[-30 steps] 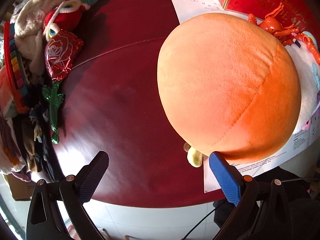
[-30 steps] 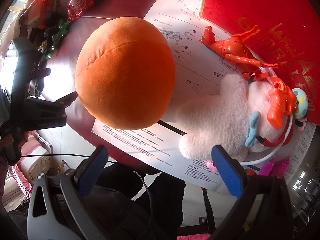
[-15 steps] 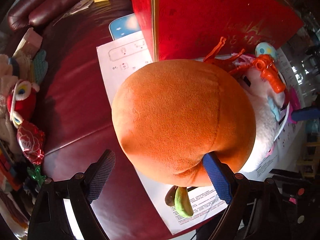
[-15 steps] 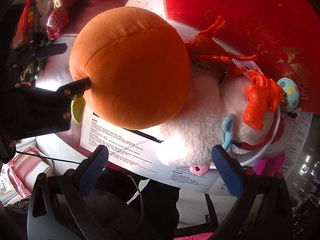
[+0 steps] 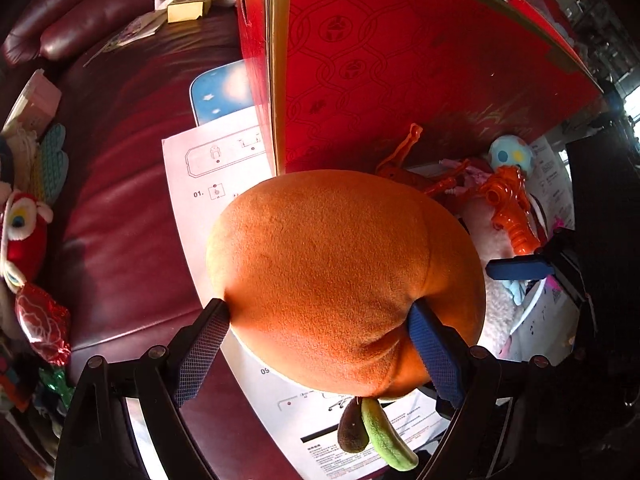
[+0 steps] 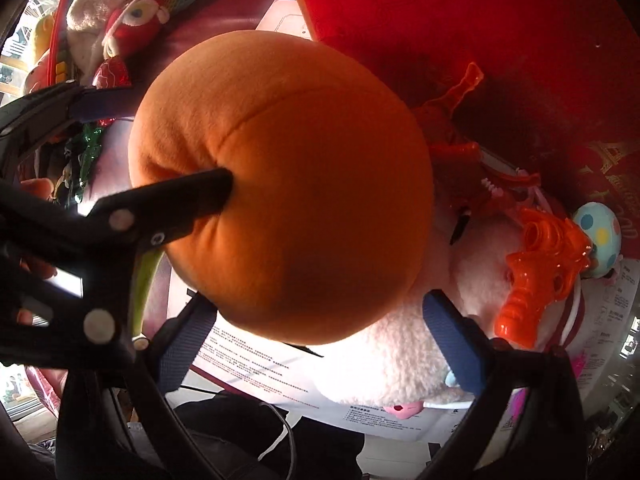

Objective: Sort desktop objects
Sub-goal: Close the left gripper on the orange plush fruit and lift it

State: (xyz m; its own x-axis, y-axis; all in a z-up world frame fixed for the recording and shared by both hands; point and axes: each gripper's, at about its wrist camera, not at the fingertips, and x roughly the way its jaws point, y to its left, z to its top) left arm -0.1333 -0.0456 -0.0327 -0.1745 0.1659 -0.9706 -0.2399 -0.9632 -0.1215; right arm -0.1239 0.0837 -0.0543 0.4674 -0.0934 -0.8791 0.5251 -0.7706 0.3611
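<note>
Left gripper (image 5: pixel 318 334) has its two pads pressed into the flanks of the orange plush (image 5: pixel 340 272), and I can see the fabric dimple where each one bites, so I read it as clamped on the toy. That plush sits over the instruction sheet (image 5: pixel 208 168), right up against the wall of the red box (image 5: pixel 400 80) and crowding the white fluffy toy (image 6: pixel 400 344) and the orange plastic gun (image 6: pixel 536 280); whether it rests on the sheet or is held just clear of it I cannot tell. My right gripper (image 6: pixel 320 344) is spread wide with nothing between its fingers, poised over the near edge of the white fluffy toy. The pictures do not settle whether the plush is being lifted out or set down here, so I only mind the hold. It is soft and bulky, and the pads catch only its lower part near the brown stem and green leaf (image 5: pixel 384 440), so I expect it to sag or roll. I judge a firm squeeze and slow, level motion best, keeping it clear of the box edge and the gun's thin parts.
</note>
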